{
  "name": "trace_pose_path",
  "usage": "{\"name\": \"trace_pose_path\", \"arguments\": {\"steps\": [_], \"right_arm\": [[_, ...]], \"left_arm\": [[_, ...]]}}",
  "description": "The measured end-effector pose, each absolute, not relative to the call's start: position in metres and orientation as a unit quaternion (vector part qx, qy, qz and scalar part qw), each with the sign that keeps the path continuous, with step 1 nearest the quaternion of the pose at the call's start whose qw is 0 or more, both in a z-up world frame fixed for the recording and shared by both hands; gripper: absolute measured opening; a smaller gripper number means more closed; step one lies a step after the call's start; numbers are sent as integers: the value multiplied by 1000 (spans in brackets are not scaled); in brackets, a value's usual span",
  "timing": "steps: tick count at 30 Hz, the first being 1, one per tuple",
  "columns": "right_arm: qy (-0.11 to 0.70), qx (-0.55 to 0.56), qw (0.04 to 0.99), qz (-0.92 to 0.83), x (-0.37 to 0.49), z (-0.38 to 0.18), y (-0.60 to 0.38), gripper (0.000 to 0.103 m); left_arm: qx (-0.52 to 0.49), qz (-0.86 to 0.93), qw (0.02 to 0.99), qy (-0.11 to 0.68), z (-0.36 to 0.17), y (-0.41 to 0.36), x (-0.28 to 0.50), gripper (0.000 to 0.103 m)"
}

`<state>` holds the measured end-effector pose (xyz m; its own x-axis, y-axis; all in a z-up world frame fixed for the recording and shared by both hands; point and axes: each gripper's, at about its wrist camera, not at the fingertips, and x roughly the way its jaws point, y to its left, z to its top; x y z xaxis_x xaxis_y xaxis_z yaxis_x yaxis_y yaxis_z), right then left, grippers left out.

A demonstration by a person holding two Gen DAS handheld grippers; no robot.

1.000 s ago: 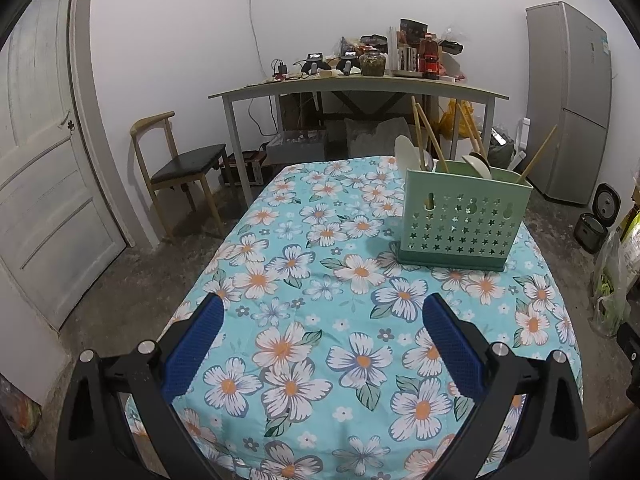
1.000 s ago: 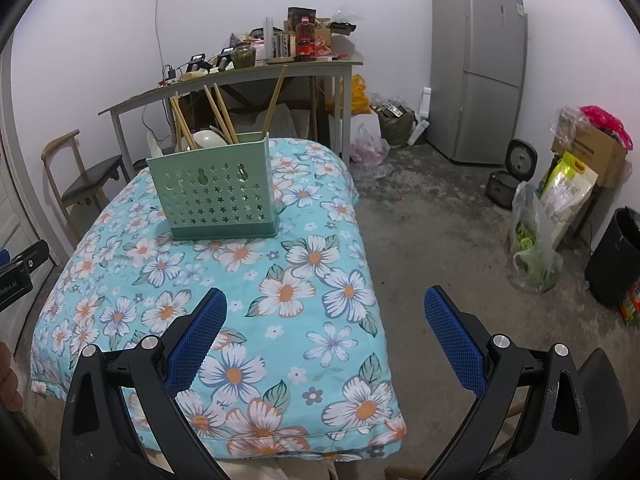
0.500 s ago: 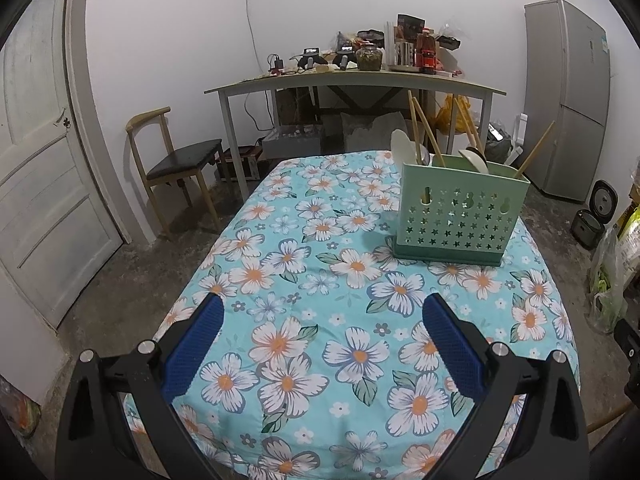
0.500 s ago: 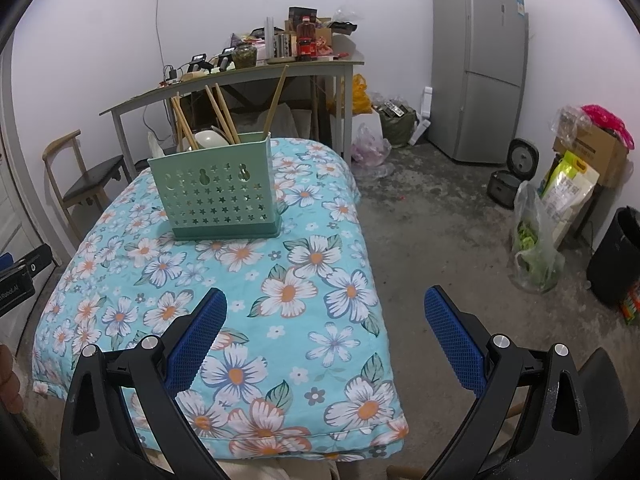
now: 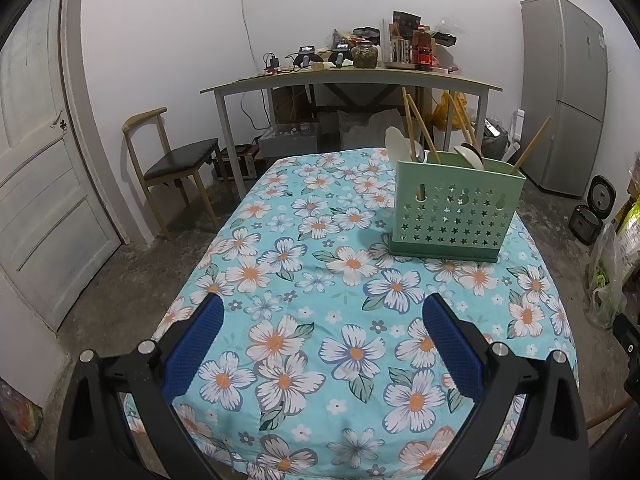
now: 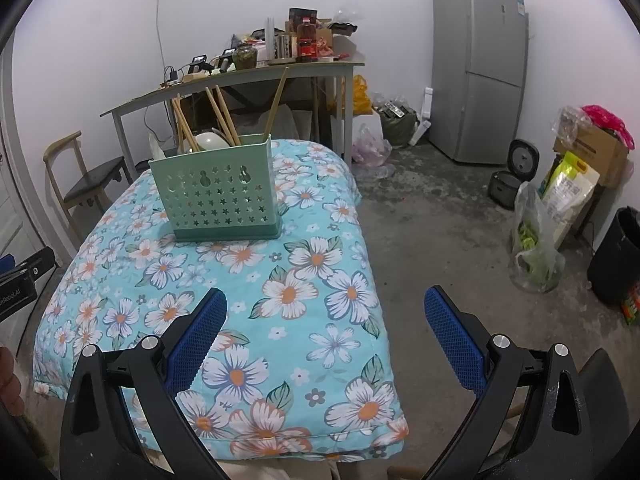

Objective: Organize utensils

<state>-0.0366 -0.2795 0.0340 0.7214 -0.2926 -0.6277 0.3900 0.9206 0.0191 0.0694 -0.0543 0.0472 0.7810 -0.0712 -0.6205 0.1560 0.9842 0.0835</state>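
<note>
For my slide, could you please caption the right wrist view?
Open right tool facing a green utensil caddy on a floral tablecloth.

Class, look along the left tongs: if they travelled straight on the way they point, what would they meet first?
Probably the flowered tablecloth ahead of the open left tongs; the green utensil holder stands off to the right of that line, though depth is unclear.

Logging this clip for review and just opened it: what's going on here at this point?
A person holds two grippers over a table with a floral cloth. The left gripper and the right gripper are both open and empty, well short of the green utensil caddy. The caddy stands upright on the cloth, with wooden chopsticks and white spoons sticking out of its top. No loose utensils show on the cloth, so the sorting looks finished.
</note>
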Motion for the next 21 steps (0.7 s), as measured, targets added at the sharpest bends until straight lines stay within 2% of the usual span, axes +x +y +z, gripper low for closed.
{"name": "trace_pose_path", "arguments": {"steps": [21], "right_arm": [[325,75,925,-185,-37,34,-280,95]], "left_arm": [[67,-60,939,331,47,-55,70,97]]}}
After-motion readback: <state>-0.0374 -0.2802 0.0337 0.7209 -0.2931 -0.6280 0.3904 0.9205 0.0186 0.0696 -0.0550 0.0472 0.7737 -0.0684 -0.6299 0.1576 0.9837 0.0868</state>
